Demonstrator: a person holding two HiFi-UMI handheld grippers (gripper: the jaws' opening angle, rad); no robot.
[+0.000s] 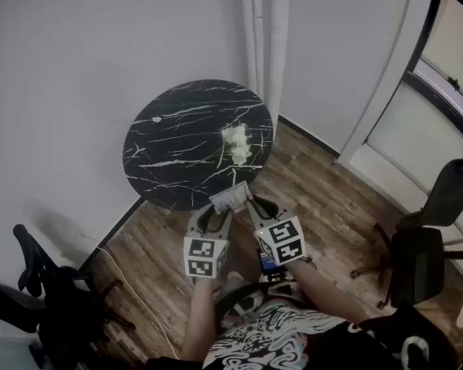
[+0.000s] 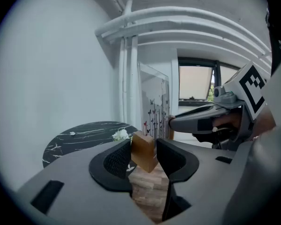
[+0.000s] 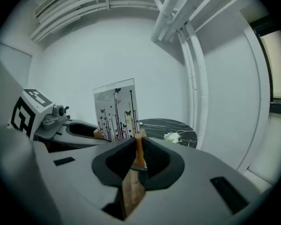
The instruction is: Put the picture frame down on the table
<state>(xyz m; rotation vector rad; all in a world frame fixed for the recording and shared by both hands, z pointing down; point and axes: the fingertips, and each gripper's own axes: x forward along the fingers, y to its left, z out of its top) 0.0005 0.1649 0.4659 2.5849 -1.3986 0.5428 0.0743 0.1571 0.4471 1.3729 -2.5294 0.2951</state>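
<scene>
- The brown wood-plank floor (image 1: pixel 324 199) is spreading under everything, with a black office chair (image 1: pixel 38 299) standing at its left side.
- A round table with a black, white-veined marble tabletop (image 1: pixel 177 141) is standing in the corner of the room.
- Two white vertical pipes (image 1: pixel 266 37) are running up the wall just behind the tabletop's far right edge.
- The left gripper (image 2: pixel 144 156) is clamping the light wooden block at the base of the frame, with both pads pressing on the block's sides.
- The right gripper (image 3: pixel 139 156) is pinching a thin wooden edge of the same base, its jaws nearly together on it.
- The clear picture frame (image 3: pixel 115 108), printed with dark stems and small butterflies, is hanging upright between the two grippers, up in the air by the near edge of the tabletop and not resting on it.
- A small bunch of white flowers (image 1: pixel 236 141) is lying near the tabletop's right edge, well apart from the frame.
</scene>
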